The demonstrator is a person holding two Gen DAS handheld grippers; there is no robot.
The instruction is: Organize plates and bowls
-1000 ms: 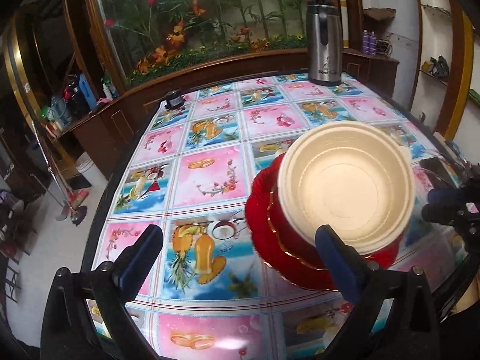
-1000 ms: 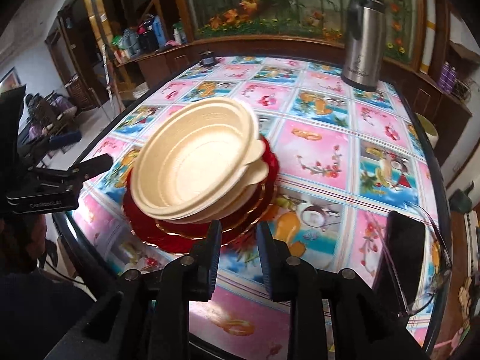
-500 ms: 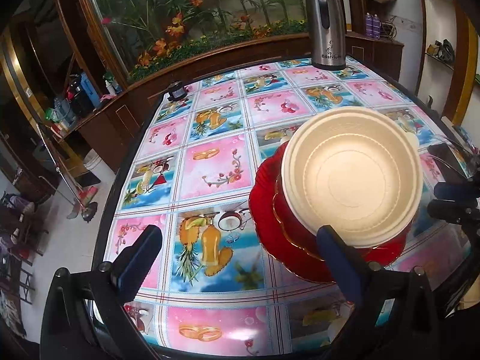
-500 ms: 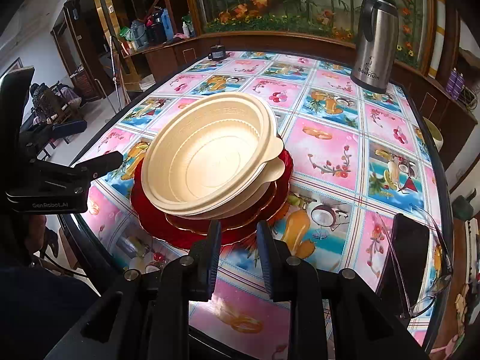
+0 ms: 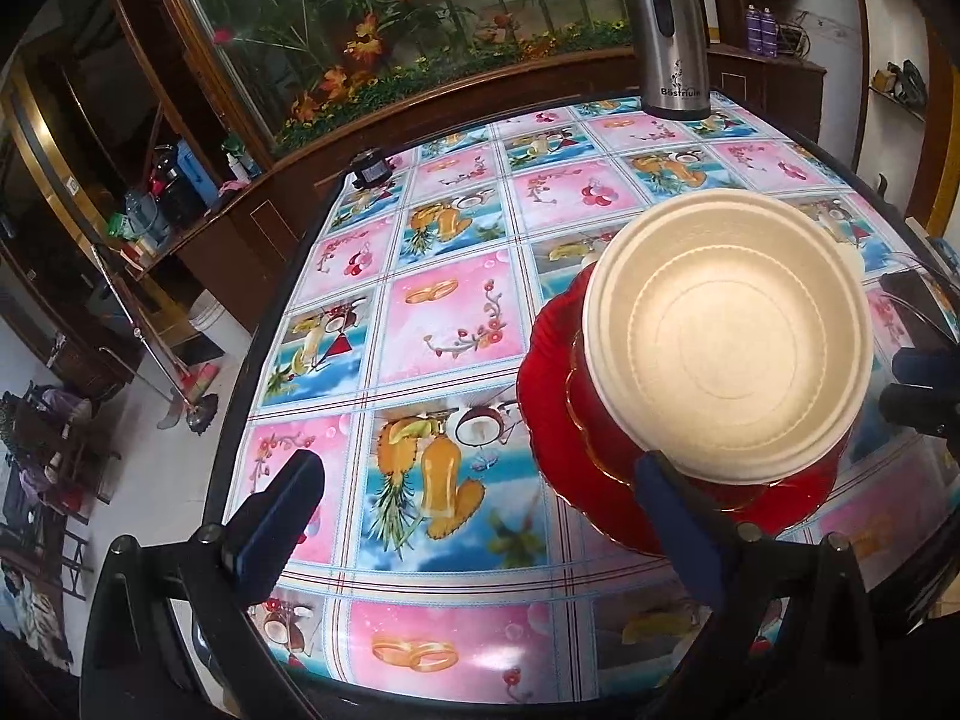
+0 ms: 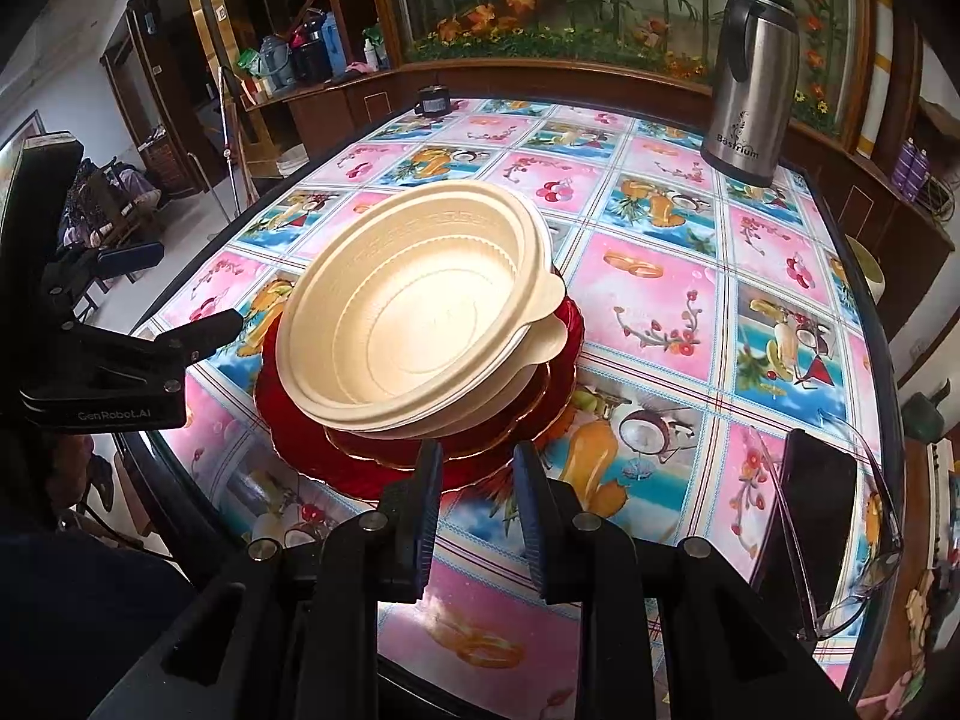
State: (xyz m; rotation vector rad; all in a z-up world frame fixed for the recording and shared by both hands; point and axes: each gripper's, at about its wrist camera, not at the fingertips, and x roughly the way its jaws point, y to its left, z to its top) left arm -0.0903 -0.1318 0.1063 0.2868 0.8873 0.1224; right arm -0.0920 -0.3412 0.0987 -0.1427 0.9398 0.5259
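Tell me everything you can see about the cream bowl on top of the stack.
The cream bowl is round, matte and pale, like moulded pulp or plastic, with faint rings pressed into its flat bottom and a small tab at its rim. It is empty and sits upright, slightly tilted, nested in a second similar bowl. Both rest on a red bowl with a gold rim, standing on a red plate on the patterned table. No gripper touches it.

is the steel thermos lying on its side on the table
No, the steel thermos stands upright at the far edge of the table, beyond the stacked bowls.
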